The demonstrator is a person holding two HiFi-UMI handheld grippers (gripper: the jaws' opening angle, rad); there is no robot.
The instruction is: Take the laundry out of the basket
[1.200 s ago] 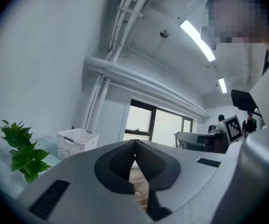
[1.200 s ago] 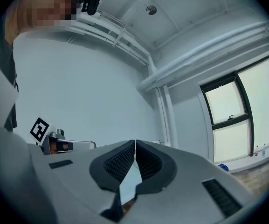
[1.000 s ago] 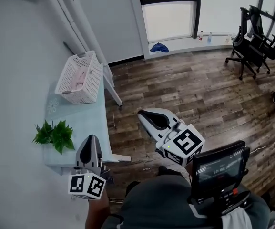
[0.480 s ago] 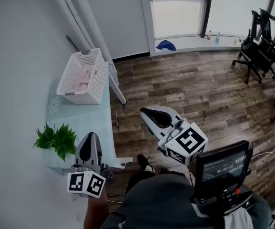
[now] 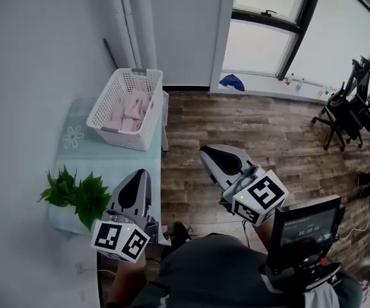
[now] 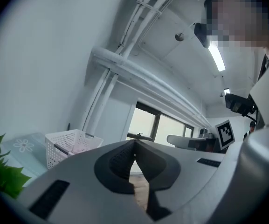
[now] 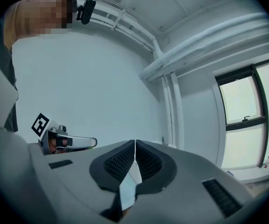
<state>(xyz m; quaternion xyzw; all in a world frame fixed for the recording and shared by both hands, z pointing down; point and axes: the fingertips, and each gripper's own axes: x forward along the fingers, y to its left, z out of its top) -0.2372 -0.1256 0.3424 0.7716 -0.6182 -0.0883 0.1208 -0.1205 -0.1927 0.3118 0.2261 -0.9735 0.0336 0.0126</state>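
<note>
A white perforated basket (image 5: 124,130) stands at the far end of a pale green table (image 5: 82,153), with pink laundry (image 5: 132,110) lying in it. My left gripper (image 5: 140,176) is shut and empty, hovering over the table's near right corner and well short of the basket. In the left gripper view the basket (image 6: 59,148) with a bit of pink laundry (image 6: 80,148) shows low on the left, beyond the closed jaws of the left gripper (image 6: 135,144). My right gripper (image 5: 211,155) is shut with nothing in it, over the wooden floor to the right of the table; its jaws (image 7: 134,146) point at a bare wall.
A green potted plant (image 5: 75,194) sits on the table's near left. White pipes (image 5: 136,24) run up the wall behind the basket. A blue cloth (image 5: 231,81) lies by the window, office chairs (image 5: 345,101) stand far right, and a machine with a screen (image 5: 303,226) is at my right.
The head view has swung left and forward, so the basket and table now sit nearer and more central. Both grippers kept their shut jaws and drifted slightly right in view.
</note>
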